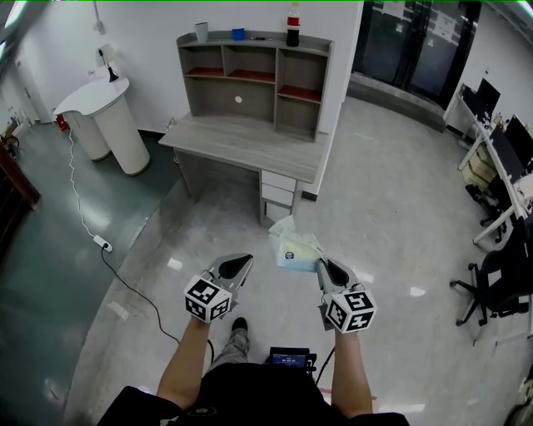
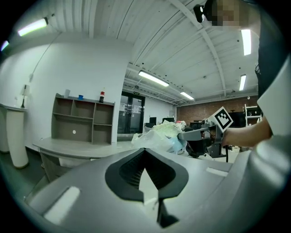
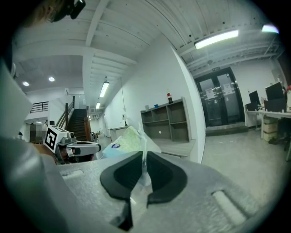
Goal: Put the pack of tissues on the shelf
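Observation:
In the head view the pack of tissues (image 1: 296,248), pale green in a clear crinkled wrapper, hangs above the floor in front of me. My right gripper (image 1: 326,268) is shut on its right edge. In the right gripper view the wrapper (image 3: 125,142) is pinched between the dark pads. My left gripper (image 1: 241,265) is shut and holds nothing, a short way left of the pack. From the left gripper view the pack (image 2: 159,135) shows beyond the shut jaws. The grey shelf (image 1: 254,79) stands on a desk (image 1: 246,141) ahead, against the wall.
A cola bottle (image 1: 293,25), a cup (image 1: 201,32) and a small blue thing (image 1: 238,34) stand on top of the shelf. Drawers (image 1: 279,191) sit under the desk's right end. A white rounded counter (image 1: 104,116) and a power strip (image 1: 102,243) with its cable lie left. An office chair (image 1: 500,283) stands right.

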A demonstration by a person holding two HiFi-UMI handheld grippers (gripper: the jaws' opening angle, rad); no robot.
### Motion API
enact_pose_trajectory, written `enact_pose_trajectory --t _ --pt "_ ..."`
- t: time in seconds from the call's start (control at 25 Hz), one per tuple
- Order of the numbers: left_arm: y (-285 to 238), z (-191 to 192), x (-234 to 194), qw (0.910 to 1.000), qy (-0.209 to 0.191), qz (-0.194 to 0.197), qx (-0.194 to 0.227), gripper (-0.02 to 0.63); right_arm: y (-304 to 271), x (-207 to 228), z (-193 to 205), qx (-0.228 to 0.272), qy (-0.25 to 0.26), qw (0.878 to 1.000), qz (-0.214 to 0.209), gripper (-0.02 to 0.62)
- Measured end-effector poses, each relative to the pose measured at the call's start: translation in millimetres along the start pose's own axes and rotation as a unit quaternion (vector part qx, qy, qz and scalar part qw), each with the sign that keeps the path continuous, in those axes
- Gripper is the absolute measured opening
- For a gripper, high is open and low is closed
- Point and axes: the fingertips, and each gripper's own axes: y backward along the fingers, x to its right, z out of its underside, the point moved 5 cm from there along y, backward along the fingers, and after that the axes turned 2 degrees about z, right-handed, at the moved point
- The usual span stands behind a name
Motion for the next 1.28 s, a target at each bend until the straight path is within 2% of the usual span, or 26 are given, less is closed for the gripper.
enact_pose_trajectory --t 0.36,0.6,0.92,1.28 --pt "-23 4 -56 0.9993 -0.014 0.026 -0.024 -0.009 -50 0 -9 -0.008 0.001 1.0 0.023 0.025" --pt "-38 -1 -108 0.9991 -0.01 0.033 -0.026 -0.008 -95 -3 -18 -0.011 0.001 0.999 0.036 0.025" --pt "-48 1 -167 0.9965 -0.008 0.075 -0.037 0.002 -154 -11 -31 -0.005 -0.002 0.998 0.06 0.025" --pt "-55 -1 -212 0.9958 0.005 0.083 -0.037 0.002 -180 -16 -33 -0.012 -0.009 0.996 0.086 0.025"
